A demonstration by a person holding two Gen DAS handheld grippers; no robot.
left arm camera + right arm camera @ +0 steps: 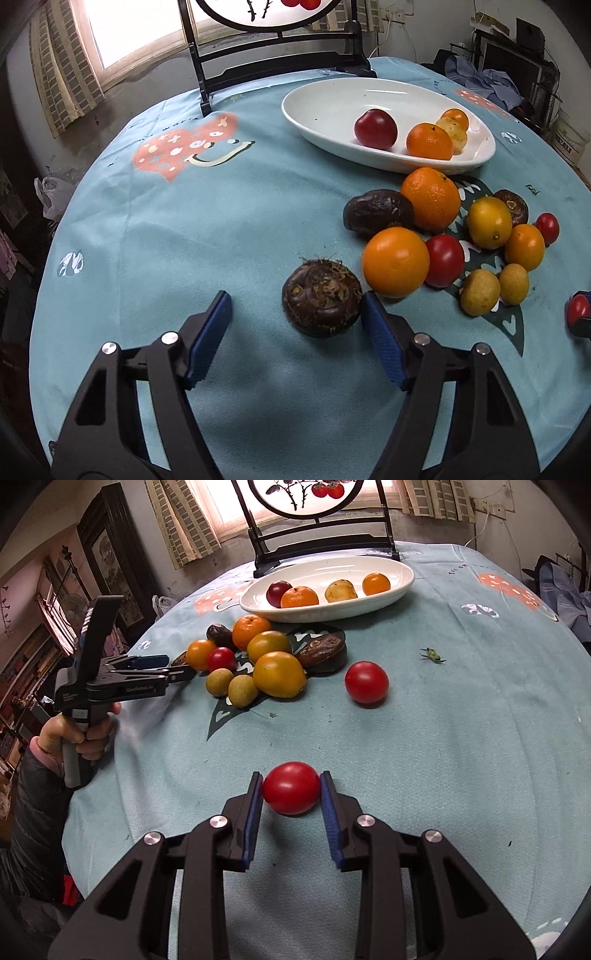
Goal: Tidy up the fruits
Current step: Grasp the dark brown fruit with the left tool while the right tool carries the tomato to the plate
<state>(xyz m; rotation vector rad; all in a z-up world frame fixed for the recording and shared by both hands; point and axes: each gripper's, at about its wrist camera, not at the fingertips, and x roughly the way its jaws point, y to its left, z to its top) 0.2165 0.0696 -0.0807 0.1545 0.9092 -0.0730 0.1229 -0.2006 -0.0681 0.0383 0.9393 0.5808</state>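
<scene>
While clamped between the blue pads of the right gripper, sits nearest and just above the blue tablecloth: a red tomato, squeezed on both sides. Further left, stands partly open around a dark brown water chestnut on the cloth: the left gripper, right pad touching or nearly touching it, left pad well clear, nothing gripped. Beyond, lies heaped a pile of oranges, tomatoes and small yellow fruits; farther back, holds four fruits: a white oval dish.
</scene>
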